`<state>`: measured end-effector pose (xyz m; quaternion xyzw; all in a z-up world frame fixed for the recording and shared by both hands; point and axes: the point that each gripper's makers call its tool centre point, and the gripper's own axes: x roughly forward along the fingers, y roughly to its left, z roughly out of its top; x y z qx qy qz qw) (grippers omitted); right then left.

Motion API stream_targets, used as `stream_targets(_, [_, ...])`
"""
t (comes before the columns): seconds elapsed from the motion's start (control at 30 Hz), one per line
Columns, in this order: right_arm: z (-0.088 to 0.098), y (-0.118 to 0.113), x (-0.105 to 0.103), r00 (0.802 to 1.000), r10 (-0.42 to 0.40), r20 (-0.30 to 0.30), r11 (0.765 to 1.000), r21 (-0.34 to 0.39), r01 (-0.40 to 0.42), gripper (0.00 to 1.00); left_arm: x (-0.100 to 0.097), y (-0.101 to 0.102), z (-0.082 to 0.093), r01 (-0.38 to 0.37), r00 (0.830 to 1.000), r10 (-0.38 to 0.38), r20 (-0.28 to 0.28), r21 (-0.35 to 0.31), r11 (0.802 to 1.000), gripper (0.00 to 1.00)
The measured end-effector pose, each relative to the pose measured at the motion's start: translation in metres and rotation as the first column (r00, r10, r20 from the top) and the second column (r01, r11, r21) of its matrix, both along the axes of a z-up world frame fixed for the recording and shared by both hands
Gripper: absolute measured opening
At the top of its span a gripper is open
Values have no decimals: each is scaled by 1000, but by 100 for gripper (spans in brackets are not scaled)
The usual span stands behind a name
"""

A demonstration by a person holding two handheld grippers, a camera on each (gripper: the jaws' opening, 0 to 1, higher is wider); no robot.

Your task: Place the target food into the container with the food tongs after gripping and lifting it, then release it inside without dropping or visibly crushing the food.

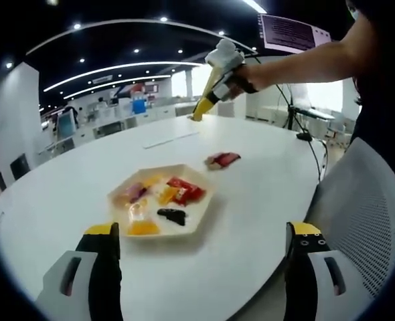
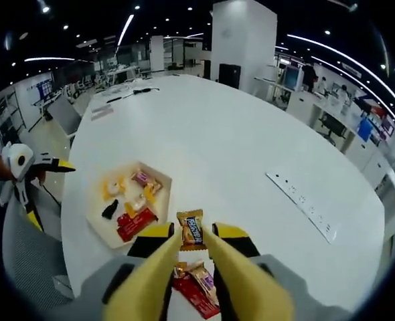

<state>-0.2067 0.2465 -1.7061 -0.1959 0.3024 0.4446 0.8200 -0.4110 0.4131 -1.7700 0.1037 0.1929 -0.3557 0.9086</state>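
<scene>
White round table point(image 1: 264, 167), beige tray point(image 1: 201, 212) held wrapped snacks, red packet point(image 1: 222, 159) lay just beyond it, left gripper point(image 1: 204, 251) jaws stood apart, right gripper point(image 1: 214, 87) hovered beyond, mesh chair point(image 1: 365, 207) beside table.

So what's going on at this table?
A person works two handheld grippers. The right gripper holds a small orange-wrapped snack in its yellow jaws, lifted above the white round table. The beige hexagonal tray already holds several wrapped snacks. The left gripper hangs open near the table edge.
</scene>
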Motion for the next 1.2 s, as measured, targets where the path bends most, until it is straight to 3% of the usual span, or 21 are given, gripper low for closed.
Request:
stream_targets(0.17, [2, 17, -9, 1000, 24, 0, 1000, 4, -24, 21, -1, -2, -1, 11, 1000, -11, 0, 6, 1000, 100])
stream_targets(0.2, [8, 37, -13, 999, 39, 0, 999, 20, -39, 21, -1, -1, -1, 10, 1000, -10, -1, 6, 1000, 100])
stream_targets(0.83, [14, 109, -38, 990, 141, 0, 989, 45, -140, 21, -1, -3, 1, 16, 1000, -16, 5, 2, 1000, 100])
stream_targets(1.2, [3, 143, -54, 982, 188, -12, 982, 33, -187, 22, 0, -2, 2, 11, 1000, -11, 10, 1, 1000, 100])
